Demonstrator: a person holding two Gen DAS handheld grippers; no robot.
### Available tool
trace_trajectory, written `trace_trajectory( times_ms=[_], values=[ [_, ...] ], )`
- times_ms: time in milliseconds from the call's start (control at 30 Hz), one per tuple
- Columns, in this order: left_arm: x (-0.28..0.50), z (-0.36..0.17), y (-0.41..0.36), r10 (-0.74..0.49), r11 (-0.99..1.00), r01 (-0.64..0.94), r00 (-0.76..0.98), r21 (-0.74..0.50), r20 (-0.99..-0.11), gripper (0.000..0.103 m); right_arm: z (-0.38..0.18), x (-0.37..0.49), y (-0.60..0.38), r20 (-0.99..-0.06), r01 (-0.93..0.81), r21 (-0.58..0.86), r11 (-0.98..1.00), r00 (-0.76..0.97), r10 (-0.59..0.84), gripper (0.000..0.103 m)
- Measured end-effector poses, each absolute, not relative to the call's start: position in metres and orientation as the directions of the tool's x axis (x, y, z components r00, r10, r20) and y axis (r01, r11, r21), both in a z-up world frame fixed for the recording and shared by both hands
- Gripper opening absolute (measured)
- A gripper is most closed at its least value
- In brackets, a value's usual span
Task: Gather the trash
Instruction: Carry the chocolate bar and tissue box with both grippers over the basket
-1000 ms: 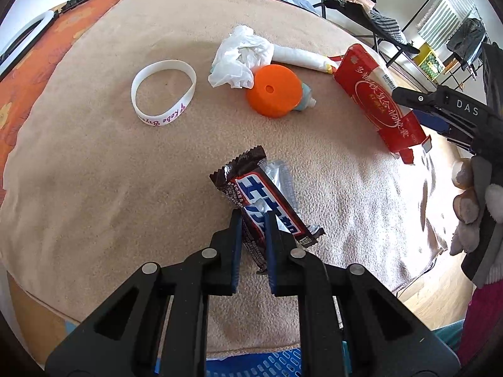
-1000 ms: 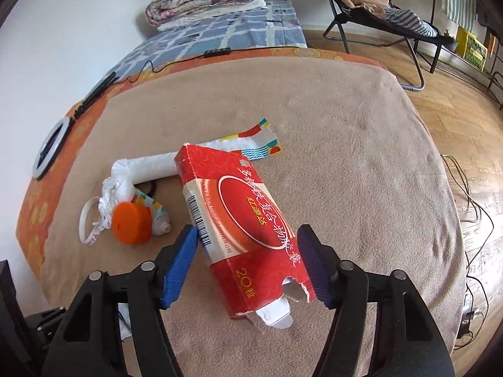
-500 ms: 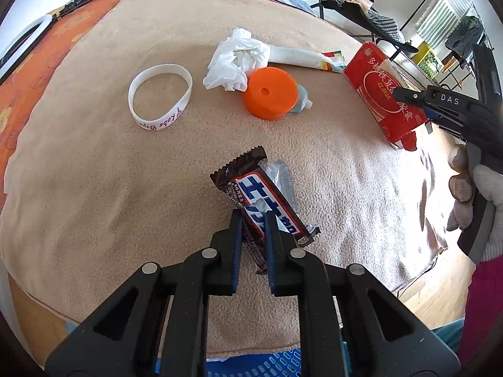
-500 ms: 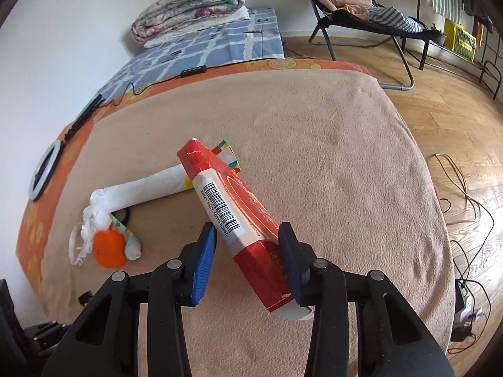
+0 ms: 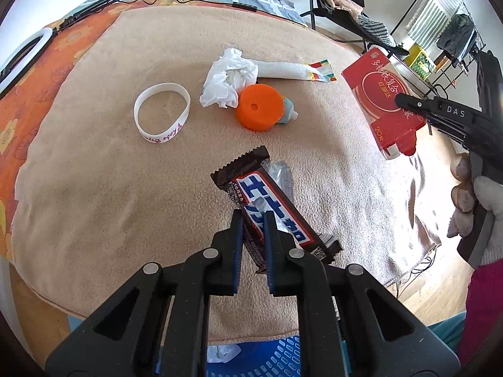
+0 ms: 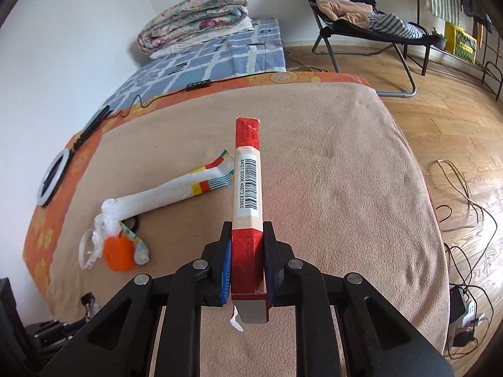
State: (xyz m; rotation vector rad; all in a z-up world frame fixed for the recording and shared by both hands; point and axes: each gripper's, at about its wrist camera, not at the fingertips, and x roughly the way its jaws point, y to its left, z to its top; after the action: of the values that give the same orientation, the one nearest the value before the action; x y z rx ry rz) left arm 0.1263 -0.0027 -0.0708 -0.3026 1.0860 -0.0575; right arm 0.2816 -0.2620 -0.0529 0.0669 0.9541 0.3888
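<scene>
Over blanket (image 5: pixel 94 207): left gripper (image 5: pixel 253 216) pinching wrapper (image 5: pixel 270 207), right gripper (image 6: pixel 246 245) clamping box (image 6: pixel 248 188); tissue (image 5: pixel 228 81), cap (image 5: pixel 259 106), band (image 5: pixel 162 111) left; nothing binned yet, apparently.

Blanket (image 5: pixel 94 194) on the bed: tan fleece-like cloth, matt, napped, slightly pilled. Sheet (image 5: pixel 37 72) under it: orange printed cloth.
Candy wrapper (image 5: pixel 270 207): glossy plastic film, crinkled, crimped ends, clear shiny film beside it.
Box (image 6: pixel 248 207): red printed cardboard, slight sheen; the barcode side is matt cream. Torn flap at its near end.
Tissue (image 5: pixel 228 78): white crumpled paper, matt.
Cap (image 5: pixel 259 106): orange plastic, smooth, matt.
Wristband (image 5: pixel 162 111): white, smooth, rubbery look.
Sock (image 6: pixel 163 194): white knit cloth with coloured bands.
Fingers (image 5: pixel 237 238): black matt plastic, blue ribbed pads, bright metal screws.
Basket (image 5: pixel 276 358): blue perforated plastic.
Floor (image 6: pixel 440 94): wood boards, mild gloss.
</scene>
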Motion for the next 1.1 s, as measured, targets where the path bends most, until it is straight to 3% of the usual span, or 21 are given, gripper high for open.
trace_trajectory(
  times_ms=[500, 1100],
  values=[
    [0.053, -0.049, 0.005, -0.184, 0.969, -0.057, 0.48, -0.24, -0.858, 0.01, -0.023, 0.166, -0.261, -0.745, -0.482, 0.247, 0.841, 0.461, 0.483, 0.015],
    [-0.048, -0.097, -0.003, -0.217, 0.965, -0.06, 0.359, -0.255, -0.908, 0.01, -0.07, 0.013, -0.235, -0.813, -0.658, 0.271, 0.703, 0.234, 0.533, 0.015]
  ],
)
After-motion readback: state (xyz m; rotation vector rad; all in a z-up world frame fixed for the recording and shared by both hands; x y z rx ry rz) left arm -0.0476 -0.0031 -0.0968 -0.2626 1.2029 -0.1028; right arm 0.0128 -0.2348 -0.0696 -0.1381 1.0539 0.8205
